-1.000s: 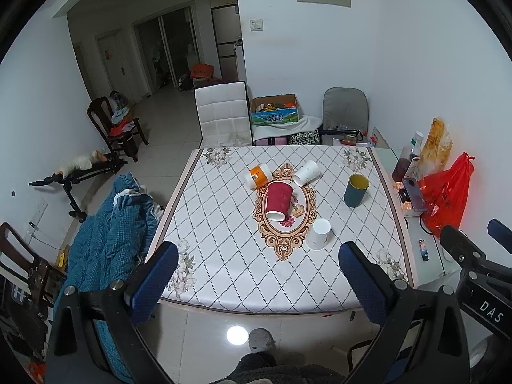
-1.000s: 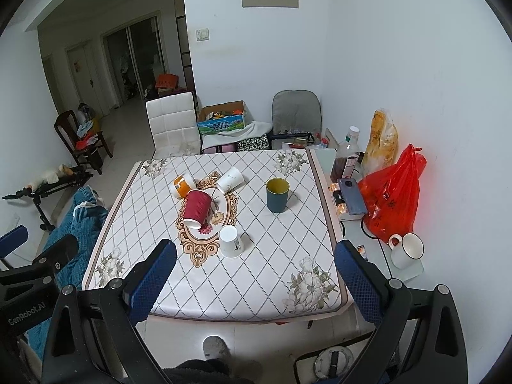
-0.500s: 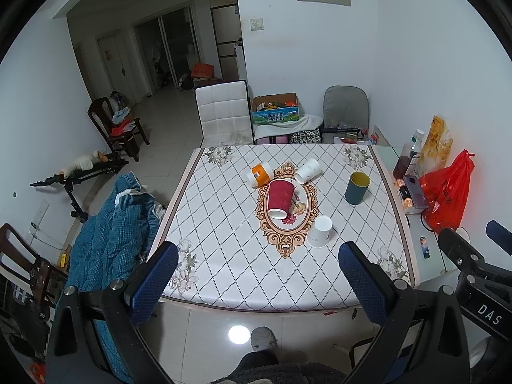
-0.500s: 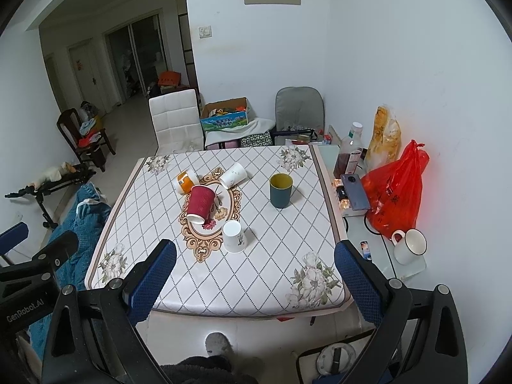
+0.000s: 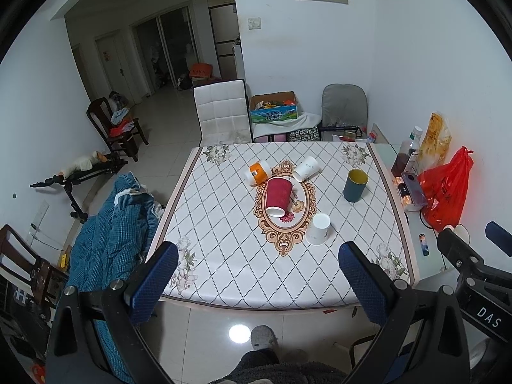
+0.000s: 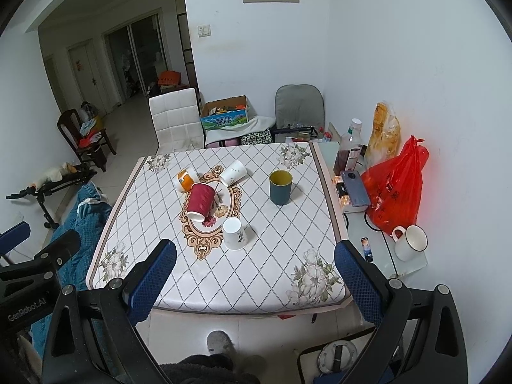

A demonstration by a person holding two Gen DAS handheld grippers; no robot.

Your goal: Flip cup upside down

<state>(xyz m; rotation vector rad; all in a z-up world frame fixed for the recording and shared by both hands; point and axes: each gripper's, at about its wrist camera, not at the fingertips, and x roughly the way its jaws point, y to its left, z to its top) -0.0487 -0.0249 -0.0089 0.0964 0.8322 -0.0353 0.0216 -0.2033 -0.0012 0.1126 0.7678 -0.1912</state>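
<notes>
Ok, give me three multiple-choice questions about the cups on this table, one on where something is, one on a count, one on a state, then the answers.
1. Where does the red cup lie?
A. on the oval mat
B. on the white chair
C. on the floor

2. How many cups are on the patterned table?
A. three
B. five
C. seven

3. How does the dark green cup stand?
A. on its side
B. upside down
C. upright, mouth up

Answers: 1 A, it lies across the oval mat. 2 B, orange, red, two white and green. 3 C, its yellow inside shows from above.
</notes>
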